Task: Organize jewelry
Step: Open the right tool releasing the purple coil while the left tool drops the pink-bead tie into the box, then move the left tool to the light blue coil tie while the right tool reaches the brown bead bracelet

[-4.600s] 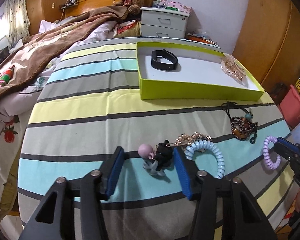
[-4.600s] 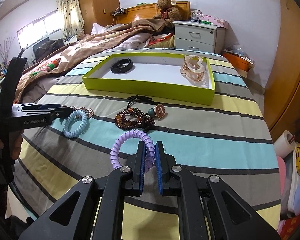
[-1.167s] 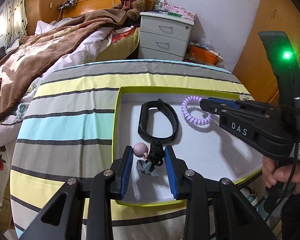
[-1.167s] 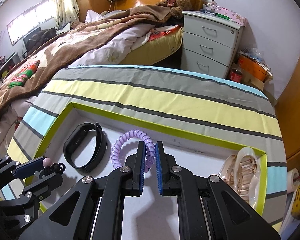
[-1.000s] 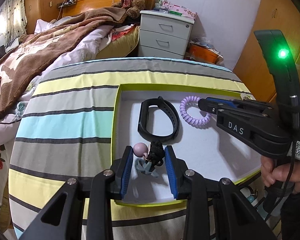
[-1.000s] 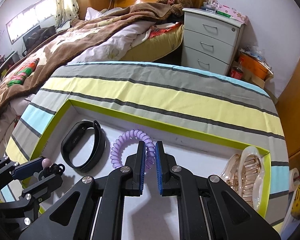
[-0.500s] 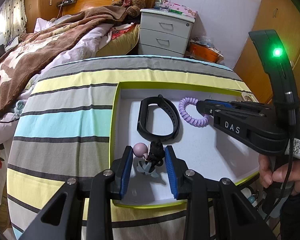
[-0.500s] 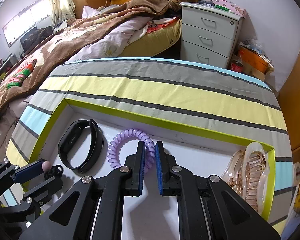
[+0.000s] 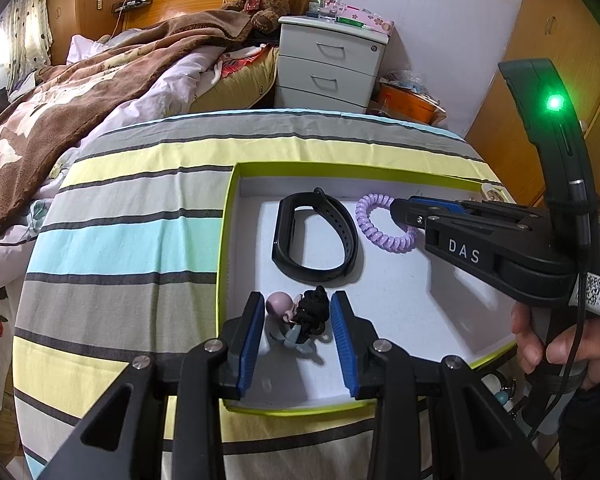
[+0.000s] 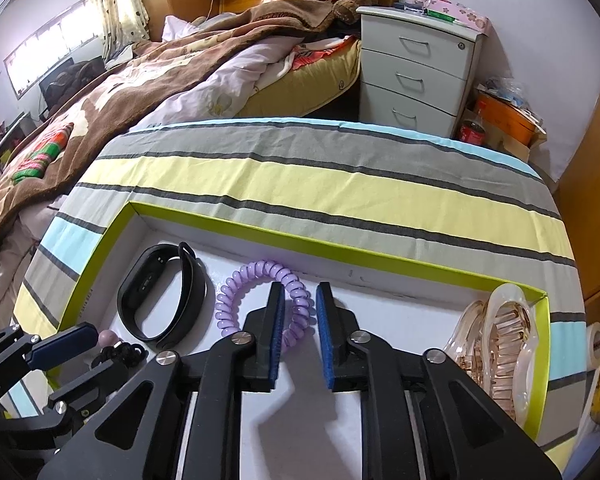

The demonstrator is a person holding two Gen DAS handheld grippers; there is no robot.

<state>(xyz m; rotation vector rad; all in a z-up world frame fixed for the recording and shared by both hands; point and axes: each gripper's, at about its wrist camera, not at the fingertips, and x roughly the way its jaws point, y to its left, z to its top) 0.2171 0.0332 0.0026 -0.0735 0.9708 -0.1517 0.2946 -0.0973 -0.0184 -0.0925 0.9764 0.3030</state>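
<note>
Striped bedding carries your green tray [image 10: 308, 246], where the purple coil hair tie [image 10: 260, 298] lies at the wristband's [image 10: 160, 296] three o'clock between your spread right hand-held gripper [image 10: 298, 336], light and springy, while your left hand-held gripper [image 9: 298, 334] stands parted around the charm [image 9: 300, 320].

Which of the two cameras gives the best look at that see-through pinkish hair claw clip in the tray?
The right wrist view: the hair claw clip lies whole in the tray's right end. In the left wrist view only a sliver peeks out behind the right gripper.
</note>
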